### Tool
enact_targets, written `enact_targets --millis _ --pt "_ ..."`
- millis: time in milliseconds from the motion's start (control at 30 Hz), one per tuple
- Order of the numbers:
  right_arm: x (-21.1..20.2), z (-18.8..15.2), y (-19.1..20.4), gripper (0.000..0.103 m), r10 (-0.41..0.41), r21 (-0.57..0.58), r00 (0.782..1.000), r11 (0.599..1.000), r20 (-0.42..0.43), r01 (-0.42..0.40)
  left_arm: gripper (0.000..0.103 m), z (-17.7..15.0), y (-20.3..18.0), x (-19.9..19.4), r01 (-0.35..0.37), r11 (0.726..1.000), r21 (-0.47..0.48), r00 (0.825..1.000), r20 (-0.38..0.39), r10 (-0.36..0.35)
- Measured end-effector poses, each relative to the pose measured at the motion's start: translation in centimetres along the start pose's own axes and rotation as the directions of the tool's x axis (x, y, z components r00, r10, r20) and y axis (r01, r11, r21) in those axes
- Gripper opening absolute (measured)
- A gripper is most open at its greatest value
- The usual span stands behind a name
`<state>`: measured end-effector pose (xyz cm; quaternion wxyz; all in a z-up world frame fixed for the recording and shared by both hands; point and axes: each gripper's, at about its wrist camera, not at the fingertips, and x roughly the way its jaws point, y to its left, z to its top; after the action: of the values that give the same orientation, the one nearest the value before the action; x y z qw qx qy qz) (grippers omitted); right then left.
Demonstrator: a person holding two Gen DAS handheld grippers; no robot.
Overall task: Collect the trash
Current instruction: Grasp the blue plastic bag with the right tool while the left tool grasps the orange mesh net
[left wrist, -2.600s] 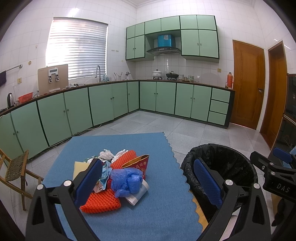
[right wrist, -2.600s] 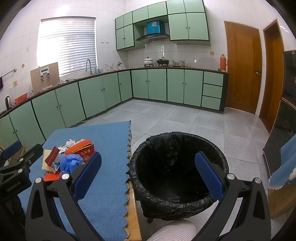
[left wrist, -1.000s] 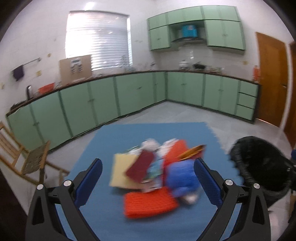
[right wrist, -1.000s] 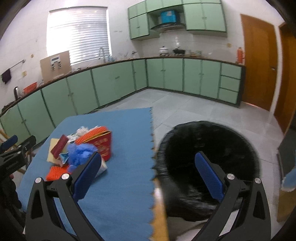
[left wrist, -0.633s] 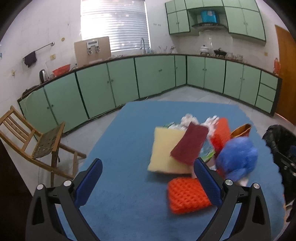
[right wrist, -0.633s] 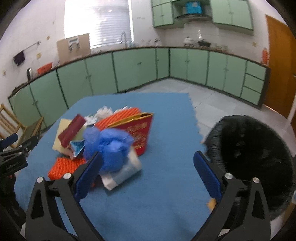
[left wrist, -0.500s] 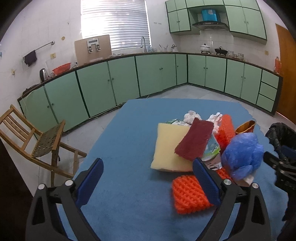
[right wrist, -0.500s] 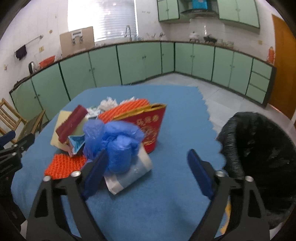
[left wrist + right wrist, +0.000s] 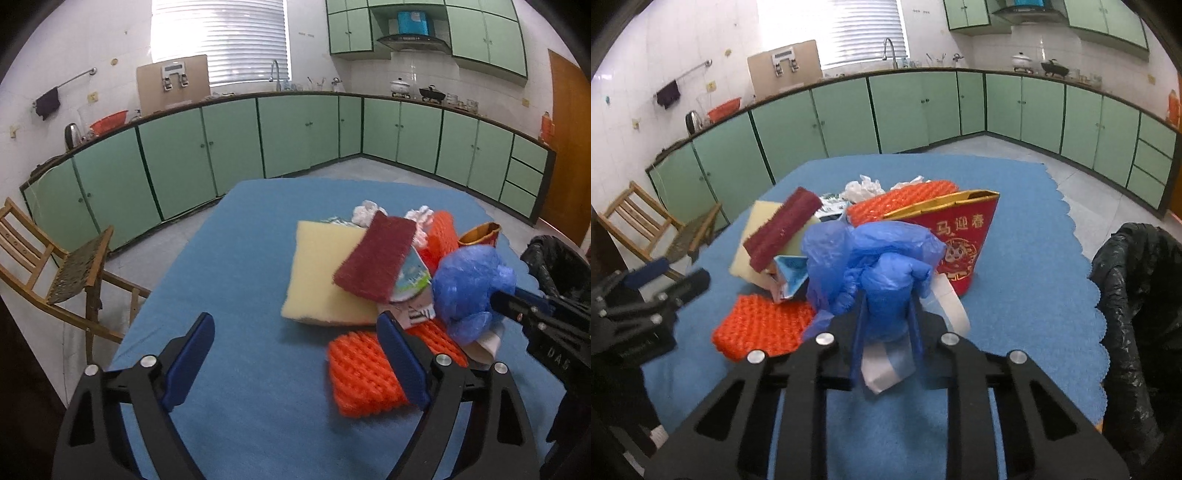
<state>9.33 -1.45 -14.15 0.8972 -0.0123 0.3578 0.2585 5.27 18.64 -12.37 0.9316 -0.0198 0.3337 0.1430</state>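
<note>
A pile of trash lies on the blue table mat: a yellow sponge, a dark red scouring pad, an orange foam net, a red paper bag and a crumpled blue plastic bag. My right gripper is shut on the blue plastic bag. My left gripper is open and empty, low over the mat just left of the orange net. The bin with a black liner stands off the mat's right edge.
A wooden chair stands left of the table. Green cabinets line the far walls. White crumpled tissues and a printed wrapper lie in the pile. A white strip of plastic lies under the blue bag.
Both grippers swung left from the bin toward the pile and came down close. My right gripper closed on the blue plastic bag. My left gripper stayed open.
</note>
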Motion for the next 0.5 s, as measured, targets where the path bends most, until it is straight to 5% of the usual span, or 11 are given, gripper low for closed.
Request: enact_targets --millis 500 --pt "-5.6 -1.4 -2.8 0.019 -0.057 0.023 0.994 0.998 0.090 0.055 0.082 -1.8 -3.8 0.2 0.086 0.996 0.036 0.993 -0.084 -0.083"
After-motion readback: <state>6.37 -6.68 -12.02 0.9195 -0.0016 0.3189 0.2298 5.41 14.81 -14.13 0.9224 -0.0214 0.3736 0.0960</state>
